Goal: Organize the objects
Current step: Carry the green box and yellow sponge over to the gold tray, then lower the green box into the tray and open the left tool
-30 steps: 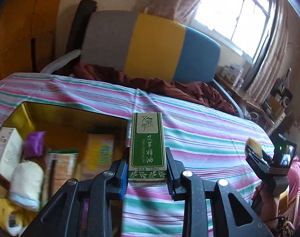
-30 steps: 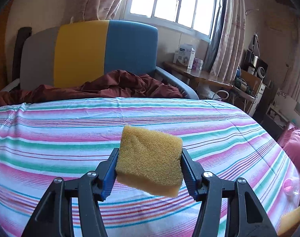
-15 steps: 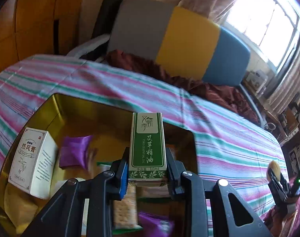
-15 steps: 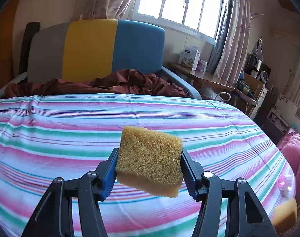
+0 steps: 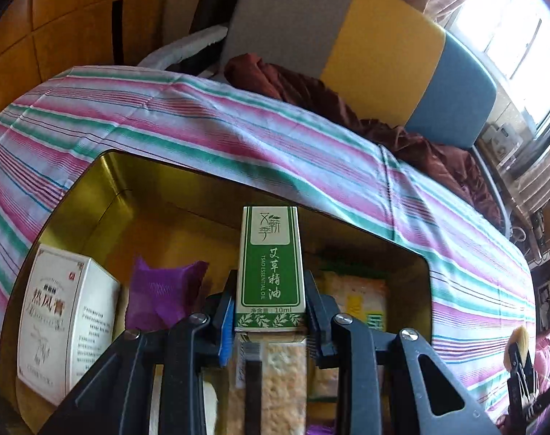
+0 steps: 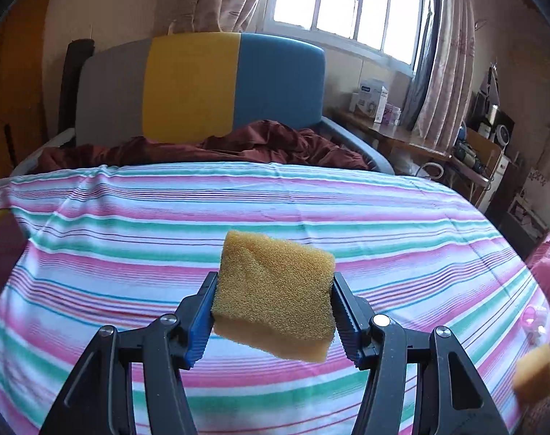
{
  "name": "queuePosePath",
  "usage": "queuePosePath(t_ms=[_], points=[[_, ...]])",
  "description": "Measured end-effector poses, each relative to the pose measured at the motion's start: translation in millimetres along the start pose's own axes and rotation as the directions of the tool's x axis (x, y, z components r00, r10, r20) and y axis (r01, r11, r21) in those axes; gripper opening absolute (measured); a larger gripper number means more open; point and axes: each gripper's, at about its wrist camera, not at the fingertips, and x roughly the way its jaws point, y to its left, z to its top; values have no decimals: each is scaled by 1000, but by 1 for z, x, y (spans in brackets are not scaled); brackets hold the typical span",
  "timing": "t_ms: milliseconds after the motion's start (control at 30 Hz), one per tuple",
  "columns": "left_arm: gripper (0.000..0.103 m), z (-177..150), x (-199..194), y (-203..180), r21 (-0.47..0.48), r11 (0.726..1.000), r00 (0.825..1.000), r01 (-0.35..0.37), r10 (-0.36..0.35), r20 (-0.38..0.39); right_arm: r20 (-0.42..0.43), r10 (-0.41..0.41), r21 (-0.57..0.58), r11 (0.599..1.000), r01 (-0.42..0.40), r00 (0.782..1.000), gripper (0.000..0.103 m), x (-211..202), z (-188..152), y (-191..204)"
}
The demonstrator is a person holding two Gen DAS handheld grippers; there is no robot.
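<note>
My left gripper (image 5: 270,313) is shut on a small green and white essential oil box (image 5: 270,264), held upright over an open gold tin box (image 5: 108,185) on the striped bed. Inside the tin lie a white medicine box (image 5: 66,330), a purple pouch (image 5: 158,291), cracker packs (image 5: 282,380) and a yellow packet (image 5: 363,302). My right gripper (image 6: 273,310) is shut on a yellow sponge (image 6: 275,293), held above the striped sheet (image 6: 238,217). The right gripper with its sponge also shows small at the lower right of the left wrist view (image 5: 519,344).
A second yellow sponge (image 6: 536,373) lies at the sheet's right edge, with a small pink object (image 6: 530,317) near it. A dark red blanket (image 6: 220,145) is bunched before a grey, yellow and blue headboard (image 6: 202,87). A cluttered side table (image 6: 401,134) stands right of the bed.
The left gripper has carried the oil box leftward and down until it hangs over the tin, which now fills the lower view. The right gripper has drifted across the sheet with its sponge.
</note>
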Motion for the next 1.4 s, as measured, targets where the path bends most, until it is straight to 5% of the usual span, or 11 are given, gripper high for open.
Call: queuePosePath(t_ms=[233, 333, 467, 833, 1100, 1400], points=[[31, 12, 14, 20, -44, 999, 1000, -17, 17, -8, -9, 65, 28, 997, -65, 998, 60, -15, -8, 16], [44, 14, 17, 23, -53, 998, 1000, -14, 14, -8, -6, 89, 28, 996, -89, 996, 60, -21, -10, 25], [45, 12, 14, 27, -79, 997, 999, 23, -25, -21, 3, 112, 14, 994, -112, 994, 60, -28, -10, 36], [46, -20, -42, 26, -28, 998, 992, 65, -61, 110, 10, 218, -19, 976, -218, 976, 60, -49, -9, 73], [46, -59, -82, 26, 97, 994, 976, 48, -67, 207, -21, 350, 3, 937, -350, 937, 60, -58, -7, 98], [46, -85, -111, 36, 153, 987, 955, 47, -90, 284, -9, 458, -125, 881, -456, 889, 60, -83, 18, 161]])
